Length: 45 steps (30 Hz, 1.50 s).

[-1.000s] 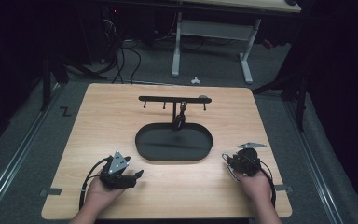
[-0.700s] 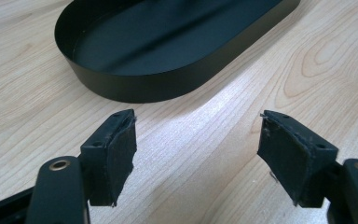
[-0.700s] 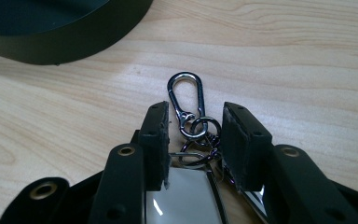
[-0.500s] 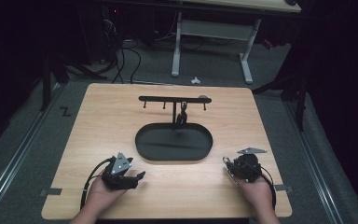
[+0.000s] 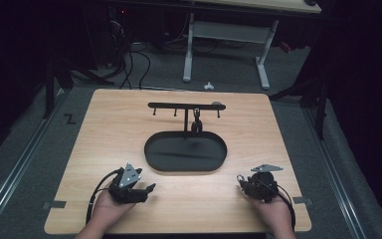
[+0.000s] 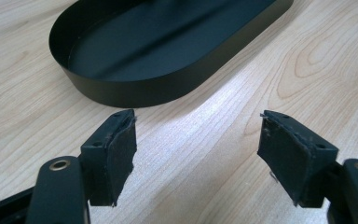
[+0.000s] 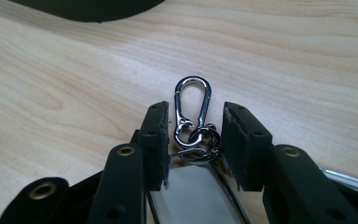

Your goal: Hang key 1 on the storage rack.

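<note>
A black oval tray (image 5: 179, 152) sits mid-table, its wall (image 6: 135, 88) just beyond my left gripper. Behind it stands a black hook rack (image 5: 186, 105) with a small dark keychain (image 5: 197, 123) hanging from it. My left gripper (image 5: 148, 192) rests at the front left, open (image 6: 196, 140) and empty over bare wood. At the front right, my right gripper (image 5: 241, 183) has just been opening its jaws a little. A silver carabiner (image 7: 193, 80) with rings and a metal tag (image 7: 186, 196) lies between its pads (image 7: 195, 112), with a gap on each side of the carabiner.
The wooden table (image 5: 288, 149) has bare wood around the tray. Its front edge runs just behind both hands. A cable (image 5: 97, 196) loops from the left gripper. A dark floor with desk legs lies beyond the table's far edge.
My right hand and gripper have slid a little toward the table's front edge. The left gripper has stayed where it was.
</note>
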Each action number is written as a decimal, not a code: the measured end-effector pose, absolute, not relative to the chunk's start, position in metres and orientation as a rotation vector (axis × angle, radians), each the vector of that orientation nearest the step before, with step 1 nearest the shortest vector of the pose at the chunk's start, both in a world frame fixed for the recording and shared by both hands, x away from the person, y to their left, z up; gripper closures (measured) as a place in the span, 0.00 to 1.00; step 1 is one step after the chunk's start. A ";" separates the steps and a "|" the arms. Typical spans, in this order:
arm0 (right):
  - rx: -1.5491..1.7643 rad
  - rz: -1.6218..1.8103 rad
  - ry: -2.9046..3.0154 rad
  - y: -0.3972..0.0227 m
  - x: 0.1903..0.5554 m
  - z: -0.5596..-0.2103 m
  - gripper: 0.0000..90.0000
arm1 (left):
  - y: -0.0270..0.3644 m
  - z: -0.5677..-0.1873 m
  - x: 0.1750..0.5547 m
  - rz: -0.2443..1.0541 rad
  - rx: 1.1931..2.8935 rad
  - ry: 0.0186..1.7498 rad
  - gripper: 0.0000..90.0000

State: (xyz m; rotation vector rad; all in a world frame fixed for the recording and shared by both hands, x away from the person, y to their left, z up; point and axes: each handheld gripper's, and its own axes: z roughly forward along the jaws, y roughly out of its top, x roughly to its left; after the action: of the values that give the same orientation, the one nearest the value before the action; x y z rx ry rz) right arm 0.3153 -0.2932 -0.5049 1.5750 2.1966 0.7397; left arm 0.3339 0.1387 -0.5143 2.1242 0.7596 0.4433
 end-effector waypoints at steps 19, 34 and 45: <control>1.526 0.556 2.383 -0.278 0.341 -0.489 0.61 | 0.142 -0.513 0.332 0.464 2.111 0.762 0.31; 1.591 0.371 2.517 -0.278 0.362 -0.488 0.56 | 0.139 -0.511 0.331 0.455 2.120 0.727 0.32; 1.519 0.343 2.549 -0.271 0.358 -0.491 0.77 | 0.139 -0.512 0.332 0.444 2.120 0.718 0.32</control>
State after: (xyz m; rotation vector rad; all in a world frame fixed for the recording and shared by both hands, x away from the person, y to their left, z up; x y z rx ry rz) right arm 0.3578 -0.2705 -0.4912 1.5189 2.5485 0.3434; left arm 0.3315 0.1387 -0.5120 2.1200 0.7185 0.4441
